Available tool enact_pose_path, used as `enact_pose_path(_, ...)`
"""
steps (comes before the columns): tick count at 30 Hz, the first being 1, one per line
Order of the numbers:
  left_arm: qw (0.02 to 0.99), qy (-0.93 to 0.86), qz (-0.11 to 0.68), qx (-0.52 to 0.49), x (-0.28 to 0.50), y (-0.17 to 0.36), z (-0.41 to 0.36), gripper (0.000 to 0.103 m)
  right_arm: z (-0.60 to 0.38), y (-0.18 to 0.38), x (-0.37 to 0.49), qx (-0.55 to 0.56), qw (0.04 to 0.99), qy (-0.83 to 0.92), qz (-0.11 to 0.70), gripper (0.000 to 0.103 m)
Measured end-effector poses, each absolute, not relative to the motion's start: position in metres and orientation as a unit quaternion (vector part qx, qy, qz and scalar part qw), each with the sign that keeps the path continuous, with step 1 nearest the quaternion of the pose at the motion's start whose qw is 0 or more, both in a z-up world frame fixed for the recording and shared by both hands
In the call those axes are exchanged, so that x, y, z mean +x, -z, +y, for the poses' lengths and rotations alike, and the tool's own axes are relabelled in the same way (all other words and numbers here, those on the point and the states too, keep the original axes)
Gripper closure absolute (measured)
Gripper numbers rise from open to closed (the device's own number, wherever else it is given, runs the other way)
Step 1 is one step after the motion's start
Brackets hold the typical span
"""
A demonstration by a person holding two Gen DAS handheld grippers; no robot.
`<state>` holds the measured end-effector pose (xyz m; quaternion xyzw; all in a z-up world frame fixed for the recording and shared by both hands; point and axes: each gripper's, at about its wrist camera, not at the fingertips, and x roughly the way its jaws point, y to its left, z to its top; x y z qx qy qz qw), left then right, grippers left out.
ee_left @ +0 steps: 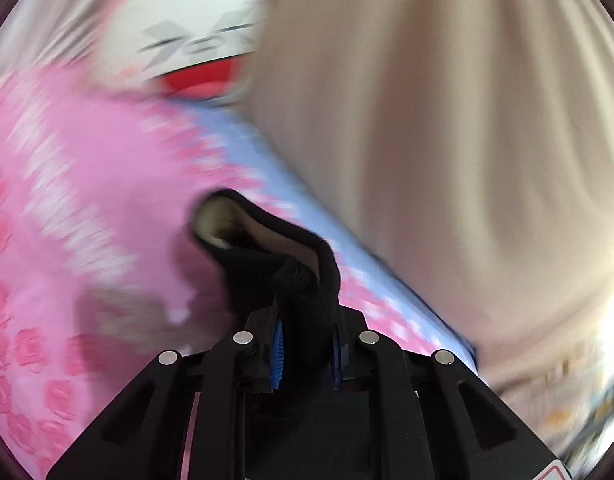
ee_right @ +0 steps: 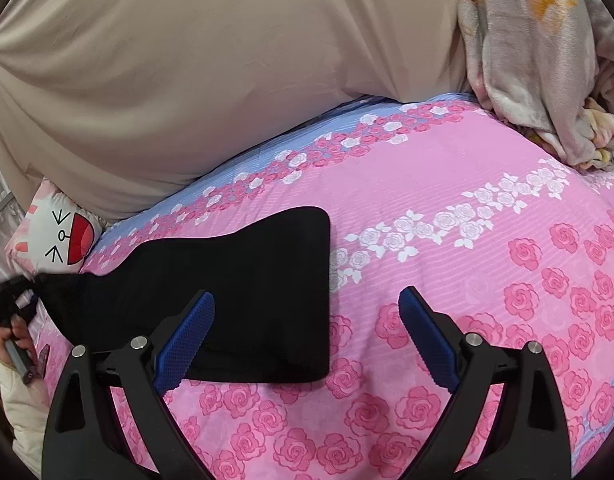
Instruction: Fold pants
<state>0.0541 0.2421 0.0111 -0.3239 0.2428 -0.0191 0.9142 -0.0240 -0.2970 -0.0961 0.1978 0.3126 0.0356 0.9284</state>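
Left gripper (ee_left: 305,344) pinches black pants (ee_left: 275,248); right gripper (ee_right: 307,340) gapes empty

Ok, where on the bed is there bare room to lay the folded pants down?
Free: the sheet right of the black pants, below the white rose band, under the open right gripper. Crowded: crumpled blanket far right, cat pillow at left.
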Motion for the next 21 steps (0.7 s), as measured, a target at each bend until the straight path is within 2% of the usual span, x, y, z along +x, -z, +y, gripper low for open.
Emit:
enact_pose_path(4,0.933,0.121,0.238,-0.240,0.053,-0.056,0.149,0.089,-0.271,0.095,0.008,0.157,0.925,-0.089,0.336,0.012)
enact_pose_path(9,0.926,0.217,0.265,-0.161,0.051,-0.061,0.033,0.089,-0.258,0.100,0.026,0.145,0.922,-0.108,0.341,0.012)
enact_pose_path(14,0.900,0.281,0.321,-0.088,0.048,-0.024,-0.081,0.089,-0.273,0.109,0.029,0.158,0.918,-0.105,0.347,0.012)
enact_pose_path(21,0.879,0.266,0.393,-0.044,0.057,0.060,-0.157,0.088,-0.327,0.123,0.012,0.124,0.924,0.003,0.363,0.012)
